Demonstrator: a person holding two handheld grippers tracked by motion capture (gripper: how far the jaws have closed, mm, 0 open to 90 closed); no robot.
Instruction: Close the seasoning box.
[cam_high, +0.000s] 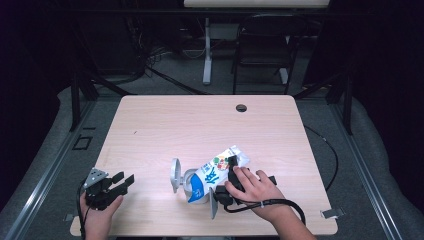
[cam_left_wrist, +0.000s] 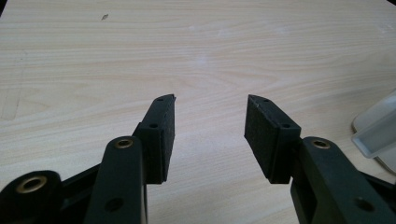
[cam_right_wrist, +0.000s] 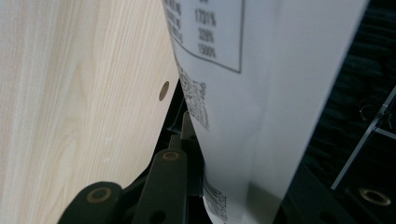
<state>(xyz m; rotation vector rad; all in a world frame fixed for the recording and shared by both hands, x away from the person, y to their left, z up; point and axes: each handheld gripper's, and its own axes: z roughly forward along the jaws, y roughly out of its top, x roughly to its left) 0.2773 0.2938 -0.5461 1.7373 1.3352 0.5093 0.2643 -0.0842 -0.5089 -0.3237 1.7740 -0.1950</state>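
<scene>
While the right gripper (cam_high: 226, 186) stays out of it no longer, clamped on the tilted snack pouch (cam_high: 216, 172) over the open white container (cam_high: 189, 181) at lower centre, pouring seems underway, needing more tilt; the left gripper (cam_high: 124, 181) rests apart, empty, on the counter (cam_high: 200, 125).

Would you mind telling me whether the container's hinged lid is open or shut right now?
Open. In the high view the lid stands up beside the container, and the snack bag leans into its mouth.
</scene>
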